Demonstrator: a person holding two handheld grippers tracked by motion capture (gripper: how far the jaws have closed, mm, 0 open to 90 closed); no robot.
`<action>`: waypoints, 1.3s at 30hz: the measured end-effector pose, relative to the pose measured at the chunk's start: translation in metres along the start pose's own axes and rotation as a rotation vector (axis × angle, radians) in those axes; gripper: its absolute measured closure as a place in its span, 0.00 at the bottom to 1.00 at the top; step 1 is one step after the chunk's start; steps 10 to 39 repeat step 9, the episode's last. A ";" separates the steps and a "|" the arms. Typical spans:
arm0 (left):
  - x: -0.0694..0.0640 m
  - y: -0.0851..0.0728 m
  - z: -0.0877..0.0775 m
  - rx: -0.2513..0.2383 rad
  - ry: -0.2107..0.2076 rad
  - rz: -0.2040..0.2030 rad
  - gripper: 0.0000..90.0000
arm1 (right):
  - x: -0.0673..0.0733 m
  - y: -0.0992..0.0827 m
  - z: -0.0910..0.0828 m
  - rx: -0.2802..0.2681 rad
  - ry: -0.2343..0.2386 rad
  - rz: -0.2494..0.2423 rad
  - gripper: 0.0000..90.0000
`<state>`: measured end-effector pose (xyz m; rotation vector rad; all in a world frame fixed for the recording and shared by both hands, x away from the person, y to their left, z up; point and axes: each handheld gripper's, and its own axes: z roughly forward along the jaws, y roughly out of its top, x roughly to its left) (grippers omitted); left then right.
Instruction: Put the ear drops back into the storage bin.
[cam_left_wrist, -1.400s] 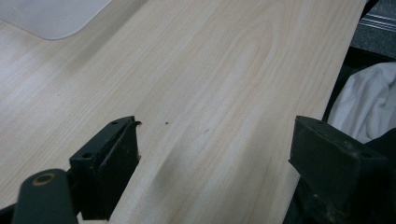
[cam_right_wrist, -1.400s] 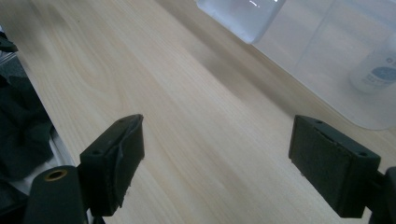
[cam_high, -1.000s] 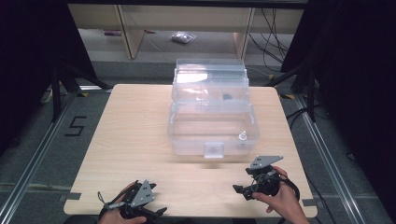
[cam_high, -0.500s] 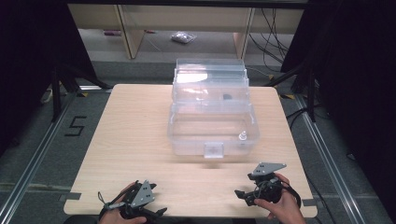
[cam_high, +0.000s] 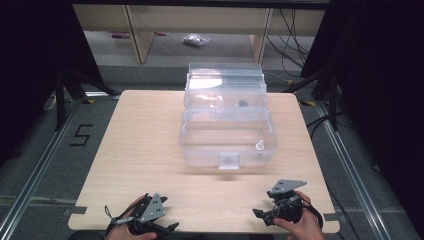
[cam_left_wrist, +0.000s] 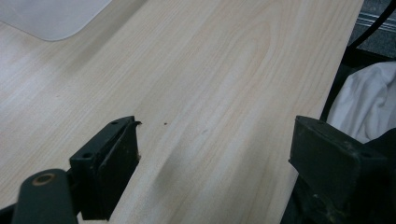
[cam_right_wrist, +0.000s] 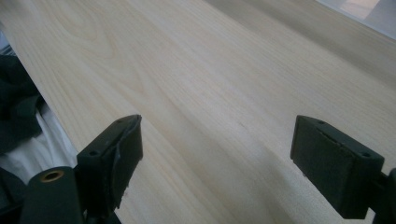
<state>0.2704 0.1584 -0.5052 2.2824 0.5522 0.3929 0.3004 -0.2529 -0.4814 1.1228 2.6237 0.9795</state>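
Both claws are held released, nothing between the jaws. Left claw (cam_high: 170, 227) is seen at the near-left edge of the counter (cam_high: 145, 145), gripped by the left hand (cam_high: 125, 231); right claw (cam_high: 260, 214) at the near-right edge, gripped by the right hand (cam_high: 300, 222). Each is pointed inward along the near edge, toward the other.

Largest to smallest:

- Counter: light wood top, ringed by dark floor and a metal frame. In the left gripper view the jaws are spread wide over bare wood (cam_left_wrist: 210, 93); white cloth (cam_left_wrist: 369, 100) is seen past the counter edge at right. In the right gripper view the same wide spread is seen over bare wood (cam_right_wrist: 210, 93).
- Clear plastic box (cam_high: 227, 135): set at the middle to far part of the counter, well apart from both claws. The lid (cam_high: 225, 77) is stood open at the back. An upper tray level is seen behind a lower front tub. A latch tab (cam_high: 229, 160) is seen at the front wall, centre.
- Small dark item (cam_high: 243, 104): lying in the upper level, right of centre. What it is cannot be told.
- Small pale upright piece (cam_high: 259, 146): inside the front tub, near its right front corner. Too small to be identified.
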 end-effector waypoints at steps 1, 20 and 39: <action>0.001 0.000 -0.001 0.012 0.006 0.017 0.17 | -0.001 0.000 0.001 -0.004 -0.007 -0.011 0.20; 0.000 0.000 0.000 0.000 0.000 0.000 0.17 | -0.004 -0.001 0.001 -0.009 -0.013 -0.002 0.20; 0.000 0.000 0.000 0.000 0.000 0.000 0.17 | -0.004 -0.001 0.001 -0.009 -0.013 -0.002 0.20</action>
